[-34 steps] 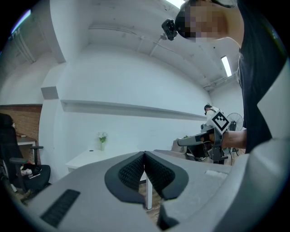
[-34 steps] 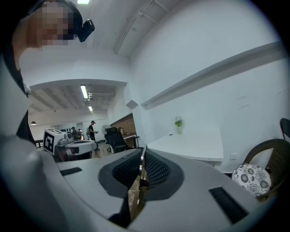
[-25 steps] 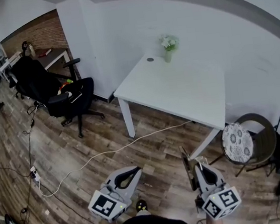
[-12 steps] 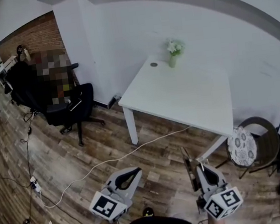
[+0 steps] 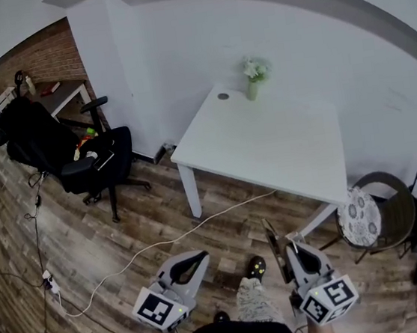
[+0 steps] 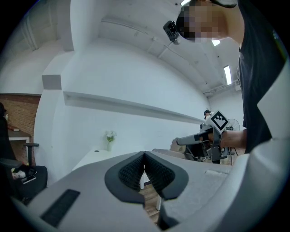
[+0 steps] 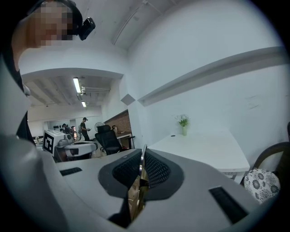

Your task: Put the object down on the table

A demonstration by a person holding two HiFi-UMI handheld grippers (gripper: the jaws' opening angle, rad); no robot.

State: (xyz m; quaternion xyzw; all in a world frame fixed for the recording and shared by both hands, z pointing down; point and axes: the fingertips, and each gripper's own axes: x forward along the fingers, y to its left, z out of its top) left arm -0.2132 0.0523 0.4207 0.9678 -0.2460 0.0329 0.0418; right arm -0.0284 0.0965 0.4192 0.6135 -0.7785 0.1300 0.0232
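My right gripper (image 5: 289,249) is shut on a thin, flat brownish panel (image 5: 273,247), held edge-up and poking forward between the pads. In the right gripper view the panel (image 7: 137,188) runs down through the closed jaws of that gripper (image 7: 143,156). My left gripper (image 5: 198,258) hangs to the left, shut, with nothing between its pads (image 6: 134,170). Both are over the wooden floor, well short of the white table (image 5: 266,143). The table (image 7: 206,149) stands ahead against the wall.
A vase of flowers (image 5: 252,75) and a small dark disc (image 5: 222,96) sit at the table's far edge. A black office chair (image 5: 79,159) stands at left, a wicker chair with a patterned cushion (image 5: 359,213) at right. A white cable (image 5: 165,243) crosses the floor.
The view has shifted slightly and a foot has stepped forward between the grippers. Both grippers keep their pose, the right still shut on the panel.
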